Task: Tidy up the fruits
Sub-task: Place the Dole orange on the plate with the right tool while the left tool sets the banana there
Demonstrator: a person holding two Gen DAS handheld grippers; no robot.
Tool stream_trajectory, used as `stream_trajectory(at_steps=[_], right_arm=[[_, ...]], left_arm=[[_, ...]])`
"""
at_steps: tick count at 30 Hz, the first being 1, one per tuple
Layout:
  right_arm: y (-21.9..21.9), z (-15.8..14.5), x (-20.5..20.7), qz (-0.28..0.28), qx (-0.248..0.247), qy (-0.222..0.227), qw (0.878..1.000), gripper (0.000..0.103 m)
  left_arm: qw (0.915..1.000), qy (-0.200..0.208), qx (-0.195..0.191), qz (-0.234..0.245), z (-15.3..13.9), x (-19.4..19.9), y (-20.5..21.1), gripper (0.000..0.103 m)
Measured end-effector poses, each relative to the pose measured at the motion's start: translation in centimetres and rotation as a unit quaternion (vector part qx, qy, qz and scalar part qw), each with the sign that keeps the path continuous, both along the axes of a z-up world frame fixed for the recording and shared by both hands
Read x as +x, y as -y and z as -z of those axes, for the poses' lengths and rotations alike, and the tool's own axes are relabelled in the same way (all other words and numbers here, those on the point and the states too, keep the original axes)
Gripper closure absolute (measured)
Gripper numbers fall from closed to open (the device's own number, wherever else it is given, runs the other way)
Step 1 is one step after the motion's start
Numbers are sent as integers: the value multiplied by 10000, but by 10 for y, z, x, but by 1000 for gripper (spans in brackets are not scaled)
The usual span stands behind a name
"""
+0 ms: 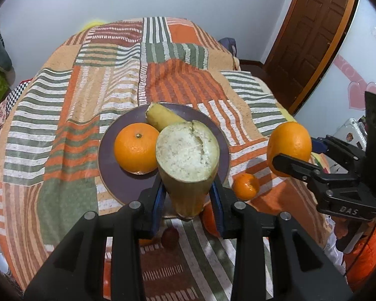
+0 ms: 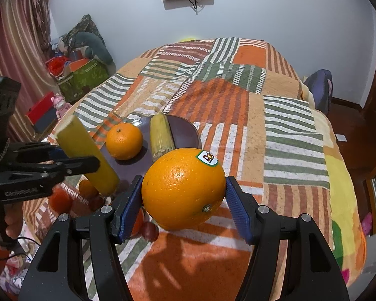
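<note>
The landmark is the round dark-brown plate (image 1: pixel 112 175) on the patchwork striped bedspread (image 1: pixel 70 95) of the bed. The left tongs (image 1: pixel 188 193) are clamped on a thick yellow-green sugarcane-like stalk section with a pale fibrous cut end (image 1: pixel 188 150); the blue pads (image 1: pixel 158 200) press its sides. The right tongs (image 2: pixel 184 195) are clamped on a large orange with a brand sticker (image 2: pixel 184 185), a pad at each flank. On the plate already lie a smaller stemmed orange (image 1: pixel 136 148) and a second yellow stalk piece (image 1: pixel 163 118), side by side. In the left view, the held stalk hangs over the near rim of the plate, its long axis running along the line of the tongs and tilted up toward the camera. The big orange hangs to the right of the plate, off its rim. A small mandarin (image 1: pixel 245 186) rests on the bedspread just right of the plate. Judgement: the left hand is the nearer to the plate; setting the stalk down would call for laying its long axis flat into the bare near part, clear of the stemmed orange.
</note>
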State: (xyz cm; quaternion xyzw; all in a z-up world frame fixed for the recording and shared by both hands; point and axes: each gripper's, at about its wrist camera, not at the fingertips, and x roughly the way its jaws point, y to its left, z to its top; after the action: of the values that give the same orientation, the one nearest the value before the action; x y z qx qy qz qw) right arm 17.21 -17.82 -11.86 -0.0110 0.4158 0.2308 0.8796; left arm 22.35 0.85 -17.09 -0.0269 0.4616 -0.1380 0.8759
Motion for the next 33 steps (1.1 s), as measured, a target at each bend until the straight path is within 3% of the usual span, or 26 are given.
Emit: stream_trajectory(at_steps=[8, 26, 33], right_arm=[[-6, 7, 19, -94, -100, -32, 9999, 42], [-23, 18, 47, -303, -140, -130, 9994, 42], [-31, 26, 51, -456, -191, -231, 9985, 42]], left_arm=[[9998, -206, -67, -16, 15, 25, -1, 69], [9997, -222, -123, 58, 25, 65, 5, 69], [9999, -105, 38, 108, 25, 69, 10, 69]])
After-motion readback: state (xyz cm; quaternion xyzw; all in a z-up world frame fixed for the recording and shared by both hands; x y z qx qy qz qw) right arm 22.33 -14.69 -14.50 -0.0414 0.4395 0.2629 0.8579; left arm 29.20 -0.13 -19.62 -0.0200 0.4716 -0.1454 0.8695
